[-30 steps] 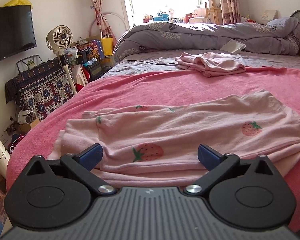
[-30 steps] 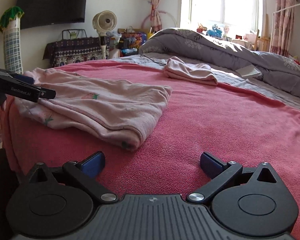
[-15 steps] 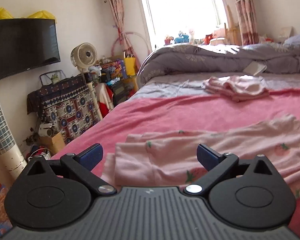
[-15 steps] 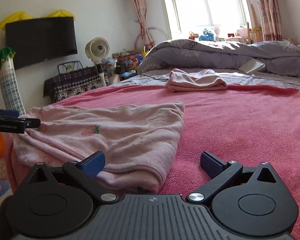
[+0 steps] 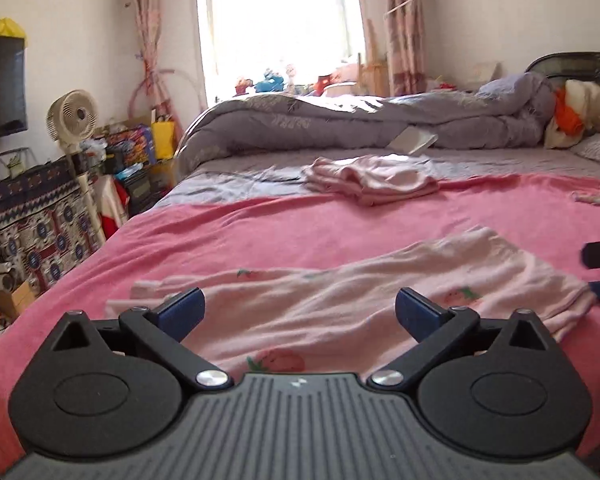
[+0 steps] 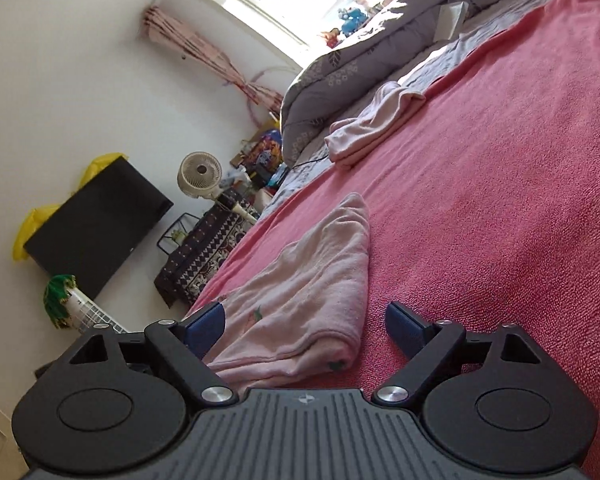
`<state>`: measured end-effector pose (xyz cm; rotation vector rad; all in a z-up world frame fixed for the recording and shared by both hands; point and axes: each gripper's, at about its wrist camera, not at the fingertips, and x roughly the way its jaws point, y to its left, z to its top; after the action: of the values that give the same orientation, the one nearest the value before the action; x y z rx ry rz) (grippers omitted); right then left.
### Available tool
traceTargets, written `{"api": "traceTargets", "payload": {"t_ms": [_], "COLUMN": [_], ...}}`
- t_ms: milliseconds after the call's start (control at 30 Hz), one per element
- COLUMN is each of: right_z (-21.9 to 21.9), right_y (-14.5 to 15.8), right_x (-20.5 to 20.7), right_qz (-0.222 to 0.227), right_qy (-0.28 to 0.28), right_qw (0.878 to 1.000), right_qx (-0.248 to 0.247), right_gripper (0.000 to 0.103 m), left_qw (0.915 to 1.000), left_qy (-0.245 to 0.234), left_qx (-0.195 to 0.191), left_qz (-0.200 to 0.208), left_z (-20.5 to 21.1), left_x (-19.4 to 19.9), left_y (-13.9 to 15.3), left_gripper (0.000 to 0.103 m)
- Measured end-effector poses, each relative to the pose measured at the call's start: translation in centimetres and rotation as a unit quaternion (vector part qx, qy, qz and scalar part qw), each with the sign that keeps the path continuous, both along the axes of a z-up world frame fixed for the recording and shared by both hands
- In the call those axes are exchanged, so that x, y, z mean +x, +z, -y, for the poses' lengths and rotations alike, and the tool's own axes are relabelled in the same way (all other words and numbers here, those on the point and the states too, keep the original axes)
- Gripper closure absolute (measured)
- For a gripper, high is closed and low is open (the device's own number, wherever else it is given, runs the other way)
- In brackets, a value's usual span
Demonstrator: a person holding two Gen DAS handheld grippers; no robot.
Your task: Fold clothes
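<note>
Both grippers agape over strawberry garment (image 5: pixel 380 292) (unlabelled).

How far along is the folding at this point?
Done: one pink garment lies folded farther up the bed. In hand: nothing; the left gripper and right gripper are both open at the partly folded strawberry garment. Left: its final folds.
</note>
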<state>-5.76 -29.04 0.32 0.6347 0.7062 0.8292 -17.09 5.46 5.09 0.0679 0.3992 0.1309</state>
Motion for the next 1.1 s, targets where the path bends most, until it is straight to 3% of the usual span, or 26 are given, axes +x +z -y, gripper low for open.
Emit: {"api": "traceTargets", "payload": {"t_ms": [67,133,200,233,300,333,433,533,633,733,867,933,1033,1100], "right_z": [-1.4,-2.7,-3.6,-4.0,-4.0,-3.9,-3.2,-2.9,-3.6,-3.5,-3.0,-3.1,-3.4,-3.4], "right_y": [0.2,0.4,0.4,0.4,0.0,-0.2,-0.4,-0.3,0.3,0.2,-0.3,-0.4,0.3,1.4], "right_x": [0.6,1.2,0.9,0.8,0.0,-0.4,-0.8,-0.5,-0.4,-0.7,-1.4,-1.9,-3.5,-4.8], "right_qz": [0.006,0.014,0.035,0.046,0.074,0.089,0.099,0.091,0.081,0.081,0.099,0.118,0.154,0.194], "right_qy": [0.002,0.001,0.004,0.006,0.018,0.027,0.038,0.045,0.051,0.062,0.071,0.069,0.042,0.002], "right_qw": [1.0,0.999,0.998,0.997,0.994,0.993,0.993,0.994,0.994,0.994,0.992,0.989,0.981,0.968], "right_qx": [-0.013,-0.03,-0.054,-0.065,-0.076,-0.077,-0.057,-0.033,-0.046,-0.045,-0.04,-0.051,-0.108,-0.156], "right_gripper": [0.005,0.004,0.004,0.004,0.005,0.005,0.005,0.0,0.0,0.0,0.0,0.001,0.004,0.004], "left_qw": [0.9997,0.999,0.9939,0.9926,0.9967,0.9961,0.9969,0.9996,0.9953,0.9967,0.9967,0.9973,0.9975,0.997], "left_qy": [-0.022,-0.025,0.012,0.024,0.008,0.017,0.048,-0.015,-0.005,0.036,0.013,0.002,0.021,0.038], "left_qx": [0.004,0.021,0.076,0.076,-0.024,-0.046,-0.044,0.022,0.064,0.012,0.026,0.01,0.022,0.038], "left_qz": [-0.006,-0.031,-0.079,-0.092,-0.077,-0.073,-0.045,-0.012,-0.072,-0.072,-0.076,-0.073,-0.063,-0.056], "left_z": [0.4,0.7,0.2,-0.6,-3.7,-4.4,-3.5,-0.6,1.3,0.8,0.3,-1.0,-2.1,-2.7], "left_x": [1.0,2.7,4.5,4.8,3.7,3.1,1.0,0.5,3.6,4.6,3.6,2.6,0.7,-0.5], "left_y": [0.0,-0.7,-3.2,-4.2,-4.3,-3.8,-0.8,0.4,-2.4,-5.1,-4.5,-4.3,-3.5,-2.9], "left_gripper": [0.0,0.0,0.0,0.0,0.0,0.001,0.001,0.0,0.0,0.0,0.0,0.0,0.0,0.0]}}
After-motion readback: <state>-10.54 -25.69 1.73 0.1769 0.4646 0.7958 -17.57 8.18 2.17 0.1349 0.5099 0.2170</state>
